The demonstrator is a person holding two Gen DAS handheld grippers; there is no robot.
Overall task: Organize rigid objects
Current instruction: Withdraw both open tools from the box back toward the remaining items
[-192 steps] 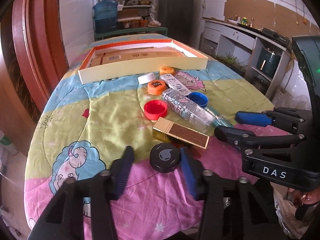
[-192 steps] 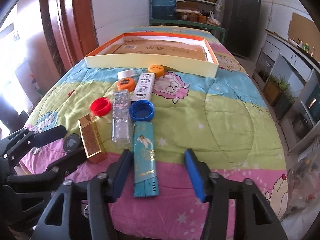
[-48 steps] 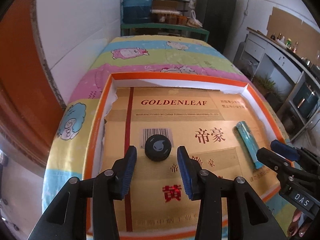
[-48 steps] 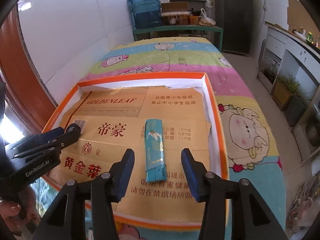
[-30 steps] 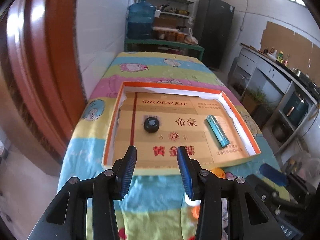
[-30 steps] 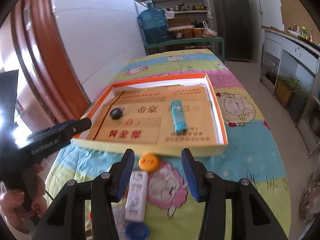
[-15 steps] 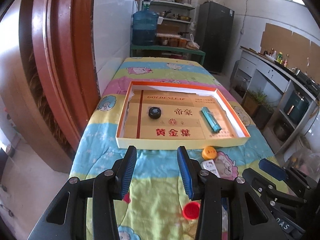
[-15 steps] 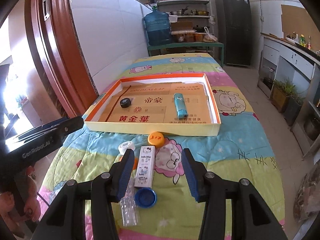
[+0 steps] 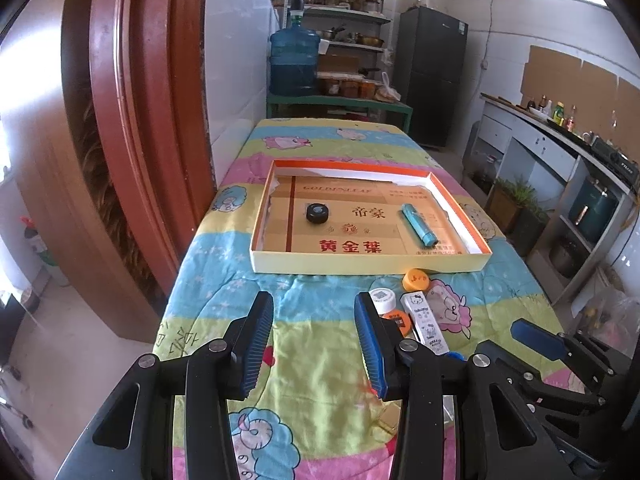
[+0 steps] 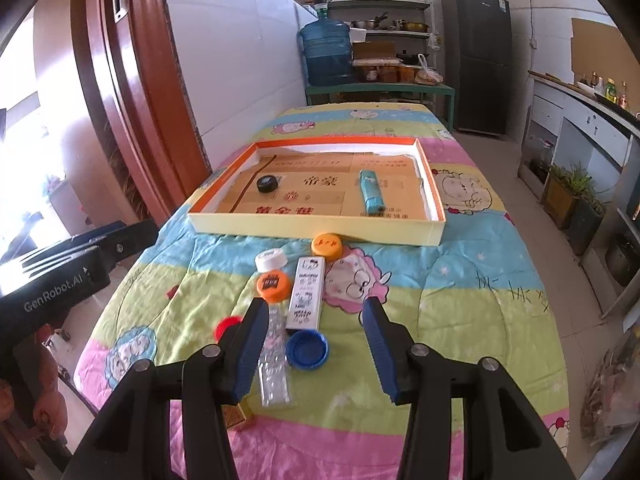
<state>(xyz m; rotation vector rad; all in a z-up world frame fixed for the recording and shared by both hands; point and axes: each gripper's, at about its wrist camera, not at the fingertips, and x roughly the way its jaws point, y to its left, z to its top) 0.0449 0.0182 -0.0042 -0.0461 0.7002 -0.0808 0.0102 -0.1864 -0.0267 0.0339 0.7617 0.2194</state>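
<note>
An orange-rimmed box lid (image 9: 372,263) (image 10: 316,231) lies on the table and holds a black round cap (image 9: 317,213) (image 10: 267,183) and a teal lighter (image 9: 418,229) (image 10: 371,191). In front of it lie a yellow-orange cap (image 10: 327,246), a white cap (image 10: 271,259), an orange cap (image 10: 273,285), a white Hello Kitty case (image 10: 307,292), a blue cap (image 10: 307,348), a clear bottle (image 10: 274,360), a red cap (image 10: 226,325) and a gold box (image 10: 236,415). My left gripper (image 9: 314,340) and right gripper (image 10: 316,344) are open, empty and above the near table end.
A cartoon-print cloth (image 10: 440,280) covers the table. A red door frame (image 9: 132,120) stands at the left. A water jug (image 9: 294,62), shelves and a dark fridge (image 9: 432,76) are at the far end. Counters (image 9: 560,152) run along the right.
Both grippers have pulled back from the box lid toward the near end of the table, leaving the black cap and the teal lighter inside it. Both stay open.
</note>
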